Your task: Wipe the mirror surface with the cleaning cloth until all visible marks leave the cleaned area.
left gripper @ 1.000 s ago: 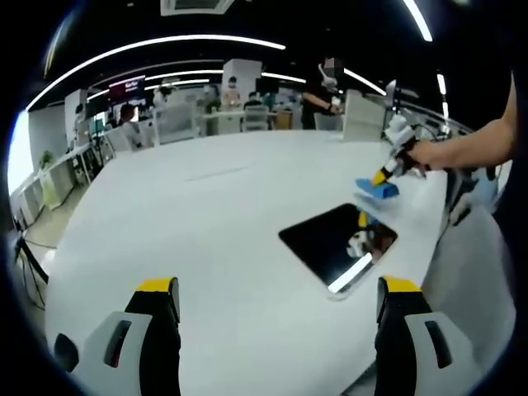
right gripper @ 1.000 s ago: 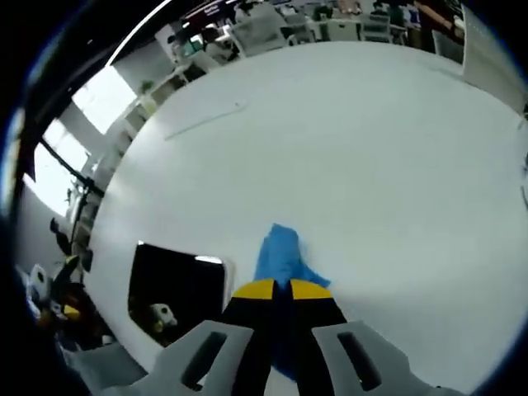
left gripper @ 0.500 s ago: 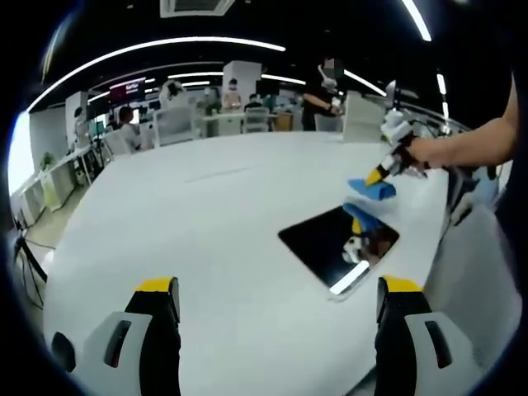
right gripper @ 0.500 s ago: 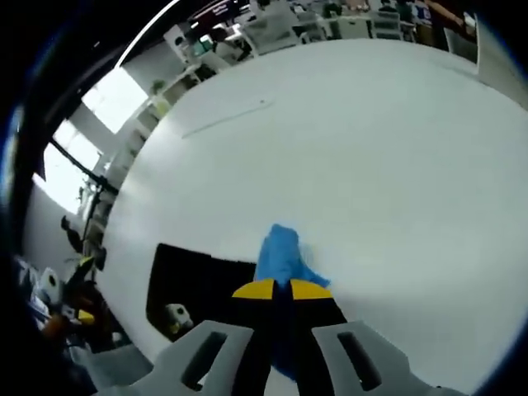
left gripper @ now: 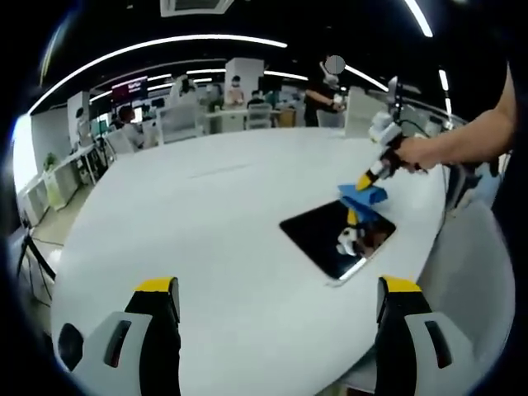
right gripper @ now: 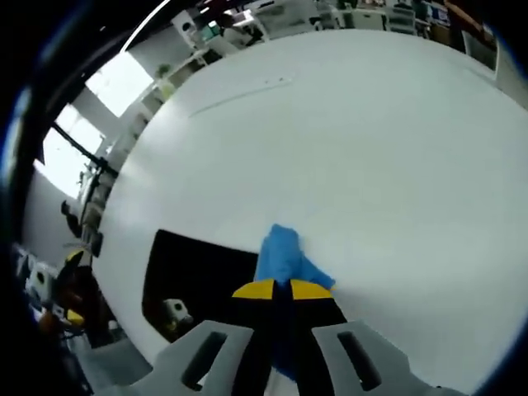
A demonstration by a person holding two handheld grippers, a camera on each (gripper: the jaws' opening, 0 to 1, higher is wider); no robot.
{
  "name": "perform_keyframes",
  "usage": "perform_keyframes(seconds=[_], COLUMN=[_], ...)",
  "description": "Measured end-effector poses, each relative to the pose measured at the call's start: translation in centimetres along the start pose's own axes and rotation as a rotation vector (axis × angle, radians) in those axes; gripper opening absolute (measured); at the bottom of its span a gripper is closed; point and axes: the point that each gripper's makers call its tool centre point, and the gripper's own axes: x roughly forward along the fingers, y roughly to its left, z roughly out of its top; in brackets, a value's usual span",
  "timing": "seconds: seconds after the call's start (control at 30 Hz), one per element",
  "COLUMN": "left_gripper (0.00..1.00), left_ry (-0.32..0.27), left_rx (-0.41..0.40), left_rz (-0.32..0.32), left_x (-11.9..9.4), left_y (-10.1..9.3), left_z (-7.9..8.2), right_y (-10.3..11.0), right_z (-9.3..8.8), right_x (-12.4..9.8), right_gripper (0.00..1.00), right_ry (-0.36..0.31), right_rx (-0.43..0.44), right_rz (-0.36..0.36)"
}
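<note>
The right hand-held gripper (right gripper: 275, 289) pinched the blue cloth (right gripper: 282, 254) at the mirror's (right gripper: 202, 276) far edge on the white counter (right gripper: 363, 157). The left hand-held gripper (left gripper: 276, 289) hung spread above the counter's near side, well apart from the mirror.

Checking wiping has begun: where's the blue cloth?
The blue cloth is clamped in the right gripper, at the mirror's far edge on the white table.
</note>
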Motion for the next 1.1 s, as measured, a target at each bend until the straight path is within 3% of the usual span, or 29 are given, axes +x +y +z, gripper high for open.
perform_keyframes(seconds=[0.43,0.93,1.1], left_gripper=[1.00,1.00,1.00], left_ry=[0.004,0.020,0.010], left_rx=[-0.009,-0.012,0.000], left_rz=[0.005,-0.010,-0.017], left_x=[-0.5,0.5,1.0], left_y=[-0.2,-0.7,0.0], left_z=[-0.4,-1.4,-0.4], right_y=[1.0,2.6,3.5], right_z=[-0.3,-0.1,0.0], right_x=[1.0,2.0,2.5], right_gripper=[0.00,0.00,0.00], right_ry=[0.025,0.042,0.039], right_rx=[-0.026,-0.037,-0.034], right_rz=[0.008,0.029,0.038])
